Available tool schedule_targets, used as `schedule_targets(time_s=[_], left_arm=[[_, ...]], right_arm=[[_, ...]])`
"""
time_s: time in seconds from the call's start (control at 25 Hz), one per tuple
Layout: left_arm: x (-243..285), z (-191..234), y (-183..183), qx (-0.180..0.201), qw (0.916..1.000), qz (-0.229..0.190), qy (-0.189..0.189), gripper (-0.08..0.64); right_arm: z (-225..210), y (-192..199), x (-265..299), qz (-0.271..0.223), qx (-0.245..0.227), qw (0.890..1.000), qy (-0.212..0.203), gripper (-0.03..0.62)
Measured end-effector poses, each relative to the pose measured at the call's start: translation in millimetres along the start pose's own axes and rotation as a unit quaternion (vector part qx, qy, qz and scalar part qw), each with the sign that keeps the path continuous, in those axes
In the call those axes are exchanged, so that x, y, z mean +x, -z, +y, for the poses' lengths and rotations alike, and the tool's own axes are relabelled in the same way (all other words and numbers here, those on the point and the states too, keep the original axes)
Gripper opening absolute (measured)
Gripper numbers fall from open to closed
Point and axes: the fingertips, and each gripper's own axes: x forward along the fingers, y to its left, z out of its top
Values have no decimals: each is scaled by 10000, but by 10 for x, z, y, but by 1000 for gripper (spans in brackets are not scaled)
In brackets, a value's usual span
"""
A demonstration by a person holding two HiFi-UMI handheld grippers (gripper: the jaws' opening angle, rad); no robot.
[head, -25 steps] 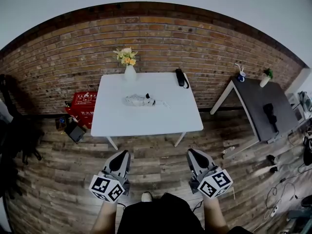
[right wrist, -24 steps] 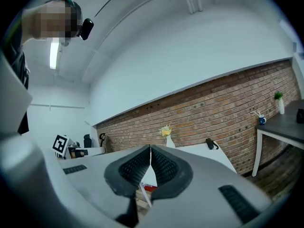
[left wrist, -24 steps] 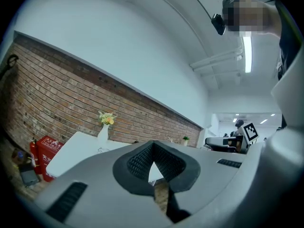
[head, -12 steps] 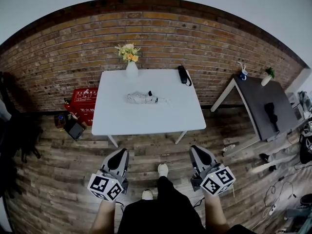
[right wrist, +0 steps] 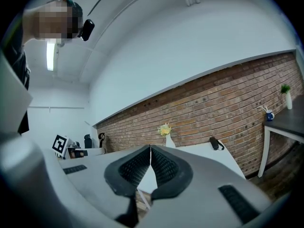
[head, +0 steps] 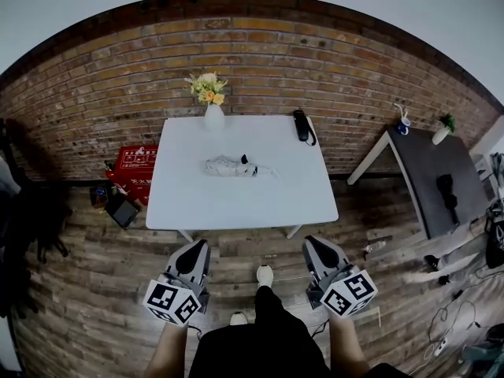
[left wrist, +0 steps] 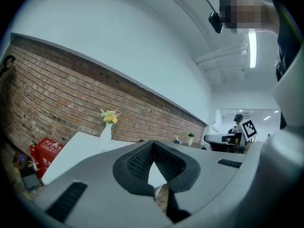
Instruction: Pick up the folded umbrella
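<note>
The folded umbrella (head: 233, 166), pale grey with a black handle end, lies on the middle of the white table (head: 197, 203). My left gripper (head: 195, 252) and right gripper (head: 315, 250) hang side by side over the wooden floor, short of the table's near edge and well apart from the umbrella. Both are shut with nothing between the jaws. In the left gripper view the jaws of my left gripper (left wrist: 153, 148) meet at the tip. My right gripper (right wrist: 150, 152) shows the same in its own view. The umbrella is hidden behind the jaws in both gripper views.
A white vase with yellow flowers (head: 210, 102) stands at the table's far edge, and a black handset (head: 302, 126) lies at its far right corner. A brick wall (head: 260, 61) runs behind. Red boxes (head: 135, 166) sit to the left, a dark side table (head: 441, 187) to the right.
Both grippers and the person have come closer to the table, which now sits nearer and larger in the head view. A foot has stepped forward. Both jaws stayed shut.
</note>
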Motion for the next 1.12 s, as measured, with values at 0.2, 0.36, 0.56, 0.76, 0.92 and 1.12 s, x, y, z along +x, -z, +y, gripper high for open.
schedule_targets(time_s=[0.2, 0.36, 0.56, 0.76, 0.92, 1.12], left_arm=[[433, 110, -75, 1, 10000, 33, -31, 5], [779, 194, -167, 13, 9999, 19, -139, 5], [1201, 249, -229, -30, 9997, 90, -244, 5], [1597, 305, -316, 48, 9992, 59, -391, 5], [1916, 364, -294, 228, 9981, 178, -543, 6], [2172, 460, -272, 186, 9969, 230, -727, 6]], right_arm=[[-363, -121, 317, -62, 218, 9997, -131, 21], [-633, -239, 587, -4, 238, 9993, -291, 21], [-967, -318, 937, 176, 101, 9984, -519, 21], [-1225, -328, 1328, 416, -163, 9952, -872, 21], [-1476, -239, 1584, 623, -162, 9923, -1061, 21], [-1728, -156, 1826, 795, -71, 9893, -1221, 21]])
